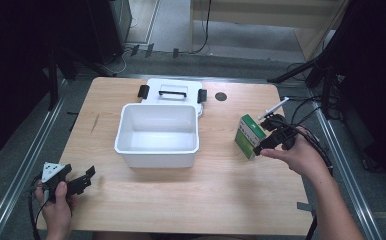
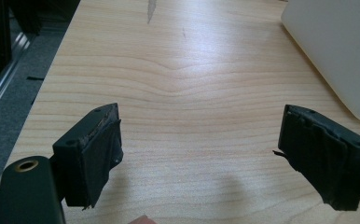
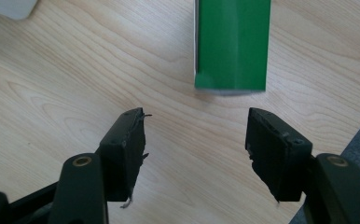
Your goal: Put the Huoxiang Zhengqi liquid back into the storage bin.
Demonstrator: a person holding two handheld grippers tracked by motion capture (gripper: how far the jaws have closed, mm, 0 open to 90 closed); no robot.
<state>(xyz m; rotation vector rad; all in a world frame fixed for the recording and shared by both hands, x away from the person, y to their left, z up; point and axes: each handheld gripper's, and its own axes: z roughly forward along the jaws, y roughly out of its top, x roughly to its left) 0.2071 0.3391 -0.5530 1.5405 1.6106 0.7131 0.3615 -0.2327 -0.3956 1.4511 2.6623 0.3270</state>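
- The left gripper point(image 1: 83, 180) is held low over the near left corner of the wooden table point(image 1: 231, 195), well apart from everything else; in the left gripper view point(image 2: 199, 140) its jaws are seen spread wide with only bare wood between them; nothing is grasped.
- A white plastic storage bin point(image 1: 157, 135) is seen near the middle of the table, open at the top; its interior appears bare; a corner of it is caught at the upper right of the left gripper view point(image 2: 336, 51).
- A white lid point(image 1: 173, 92) with a black handle and black side latches is laid flat just behind the bin, touching or nearly touching its far wall.
- A small dark round hole point(image 1: 221, 96) is set into the tabletop to the right of the lid.
- A green and white carton point(image 1: 249, 136) is stood upright on the table to the right of the bin, well apart from it; in the right gripper view point(image 3: 231, 44) its green face is seen just ahead of the jaws.
- The right gripper point(image 1: 267, 142) is held just beside the carton on its right side; in the right gripper view point(image 3: 196, 140) the jaws are parted, released, short of the carton and not touching it.
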